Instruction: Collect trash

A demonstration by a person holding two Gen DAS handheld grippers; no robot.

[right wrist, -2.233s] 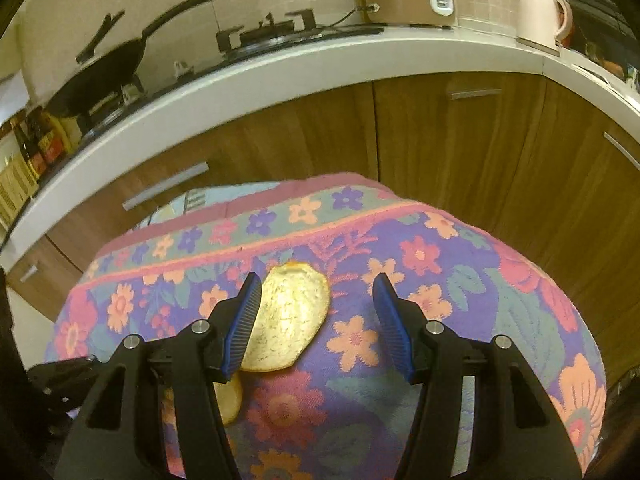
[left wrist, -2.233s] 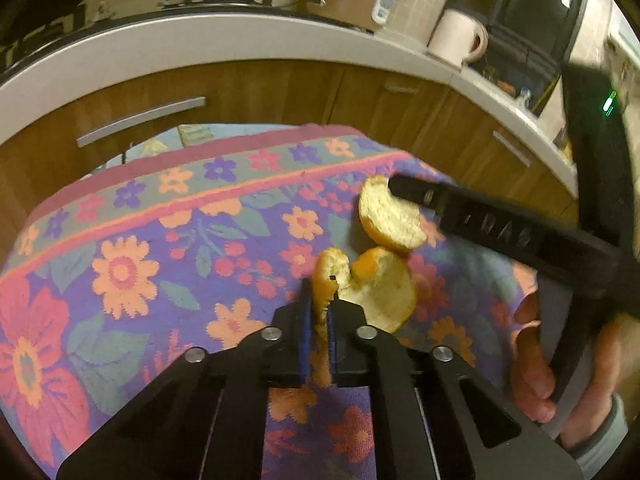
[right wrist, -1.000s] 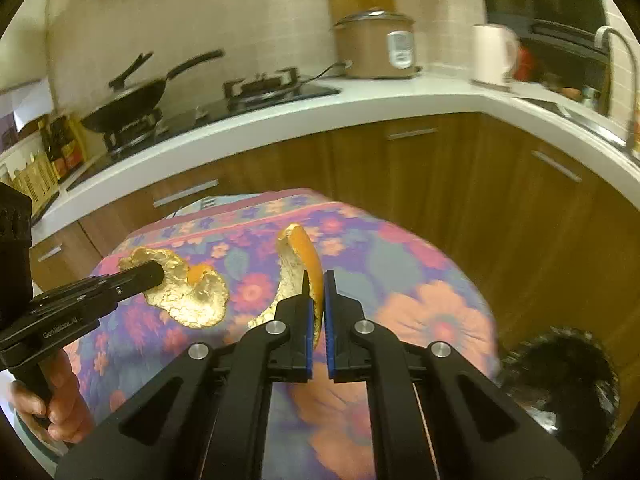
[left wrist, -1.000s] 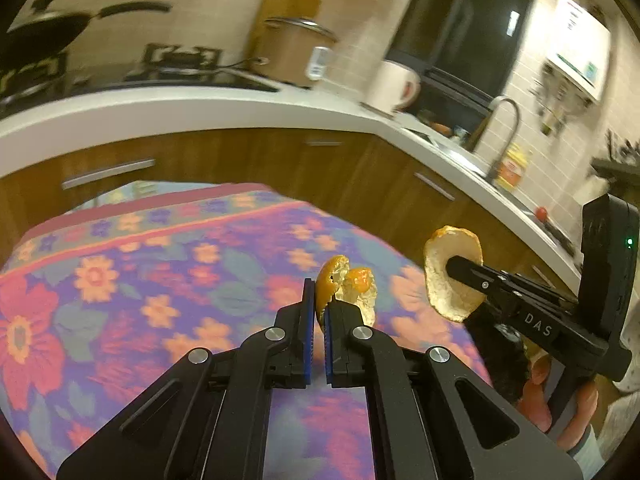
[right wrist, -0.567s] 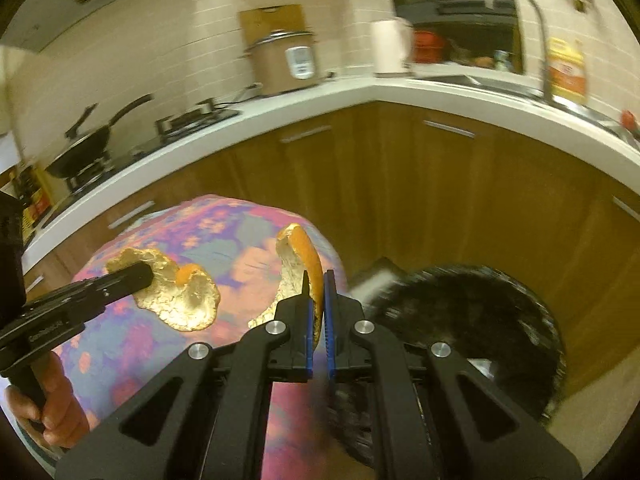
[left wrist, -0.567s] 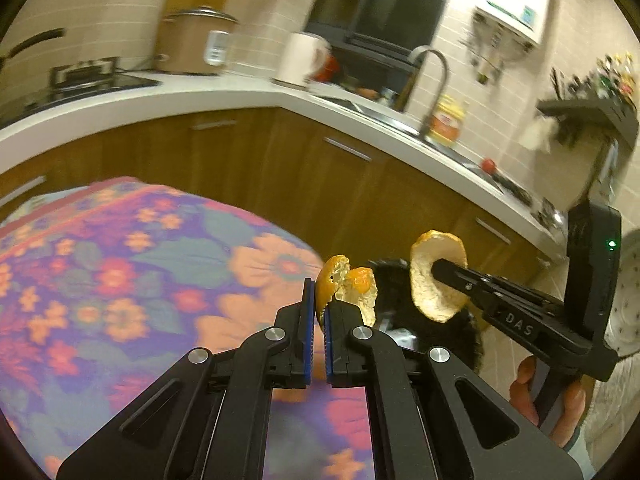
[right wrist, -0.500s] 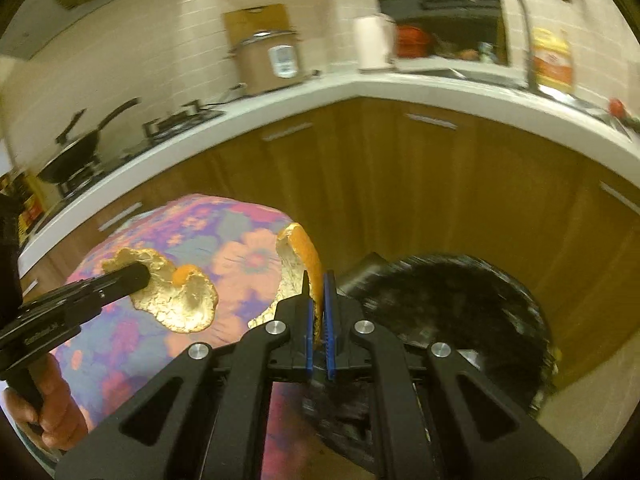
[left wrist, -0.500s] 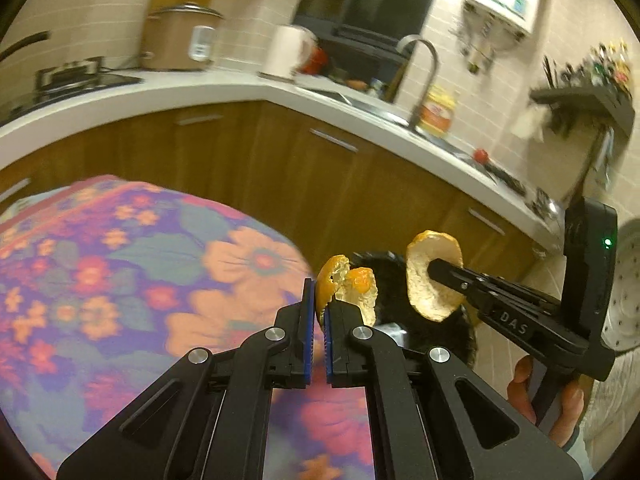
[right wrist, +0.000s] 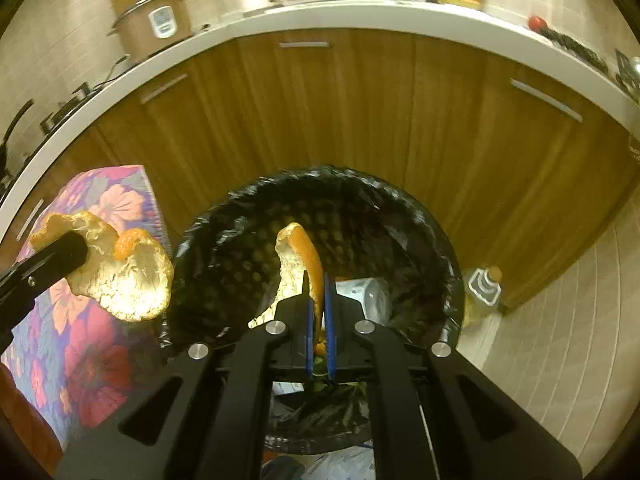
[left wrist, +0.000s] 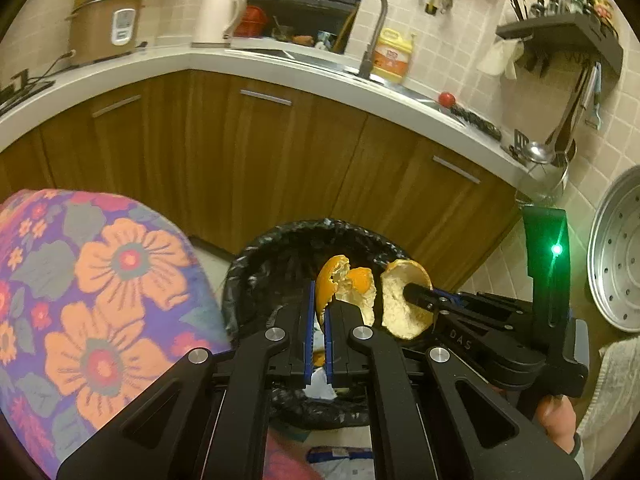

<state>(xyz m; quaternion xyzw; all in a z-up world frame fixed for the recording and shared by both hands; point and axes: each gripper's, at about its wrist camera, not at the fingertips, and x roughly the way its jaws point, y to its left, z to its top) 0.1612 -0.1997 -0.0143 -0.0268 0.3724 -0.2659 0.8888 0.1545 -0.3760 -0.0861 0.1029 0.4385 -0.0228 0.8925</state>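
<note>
Peels were both up in the air over the bin at this point. Left gripper (left wrist: pixel 317 316) had its jaws pinched tight on a torn orange peel (left wrist: pixel 347 286), which stuck up from the blue pads with the white pith facing the camera. Right gripper (right wrist: pixel 316 312) was clamped the same way on a second peel (right wrist: pixel 298 264), a curved strip with the orange side to the right and the pith to the left.

Both pieces hung above the trash bin (right wrist: pixel 424 216), a round one lined with a black bag, sitting on the floor in front of the wooden cabinets (left wrist: pixel 260 152). Some crumpled white wrappers and other rubbish were already down inside it. In the left camera the two peels were just beside each other, nearly touching, with the right gripper reaching in from the right side and a hand (left wrist: pixel 556 424) wrapped round its handle.

Flowery tablecloth (left wrist: pixel 92 292) was off to the left of the bin. A bottle (right wrist: pixel 482 292) stood on the tiled floor at the bin's right.
</note>
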